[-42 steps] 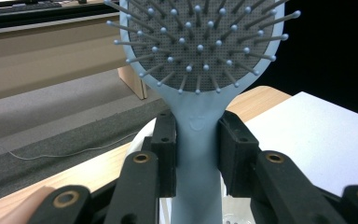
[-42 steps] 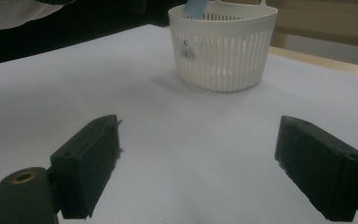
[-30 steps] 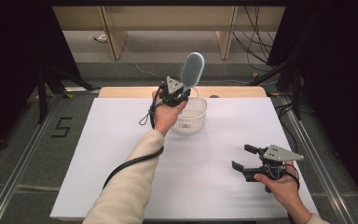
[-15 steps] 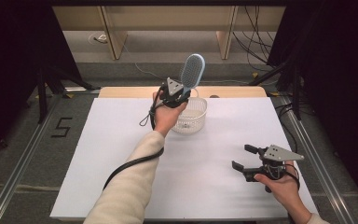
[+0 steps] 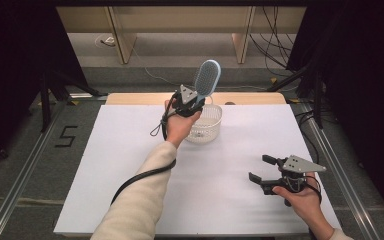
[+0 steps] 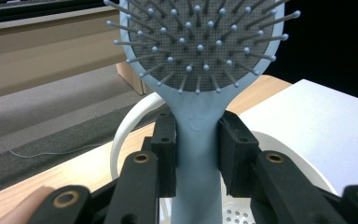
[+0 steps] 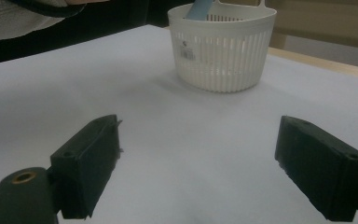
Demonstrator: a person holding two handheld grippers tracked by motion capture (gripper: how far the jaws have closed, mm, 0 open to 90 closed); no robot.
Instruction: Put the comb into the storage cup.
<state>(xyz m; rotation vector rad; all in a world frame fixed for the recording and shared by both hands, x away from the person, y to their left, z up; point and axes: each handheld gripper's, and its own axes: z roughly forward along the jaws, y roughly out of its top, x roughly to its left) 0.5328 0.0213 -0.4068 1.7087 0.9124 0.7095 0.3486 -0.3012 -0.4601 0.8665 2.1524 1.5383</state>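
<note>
Your left gripper (image 5: 196, 103) holds the light blue hairbrush (image 5: 206, 82) by its handle, directly above the white slotted basket (image 5: 209, 127), and nothing about that has changed since the earlier high views: brush, hand and basket sit just where they did a second ago. In the left gripper view the left gripper (image 6: 196, 140) has both black pads pressed flat against the two sides of the hairbrush (image 6: 199, 56) handle, just below the neck, so the jaws stand narrow and clamped on it. The brush stands upright, with its oval bristle head above the basket and tipped slightly toward the basket's far side, and its handle end reaches down inside the basket rim (image 6: 121, 140). You can see that handle end from the right gripper view too, where the blue tip (image 7: 199, 9) pokes into the basket (image 7: 223, 51) at its back left. Your left hand (image 5: 179, 125) rests just beside the basket's near left wall. Your right gripper (image 5: 262, 170) sits well apart from the basket, toward its near right, low over the white table sheet (image 5: 130, 165), and it has not shifted against the earlier frames either. Its jaws stand wide apart with bare sheet between them in the right gripper view (image 7: 200, 168), gripping nothing, and they point toward the basket.
</note>
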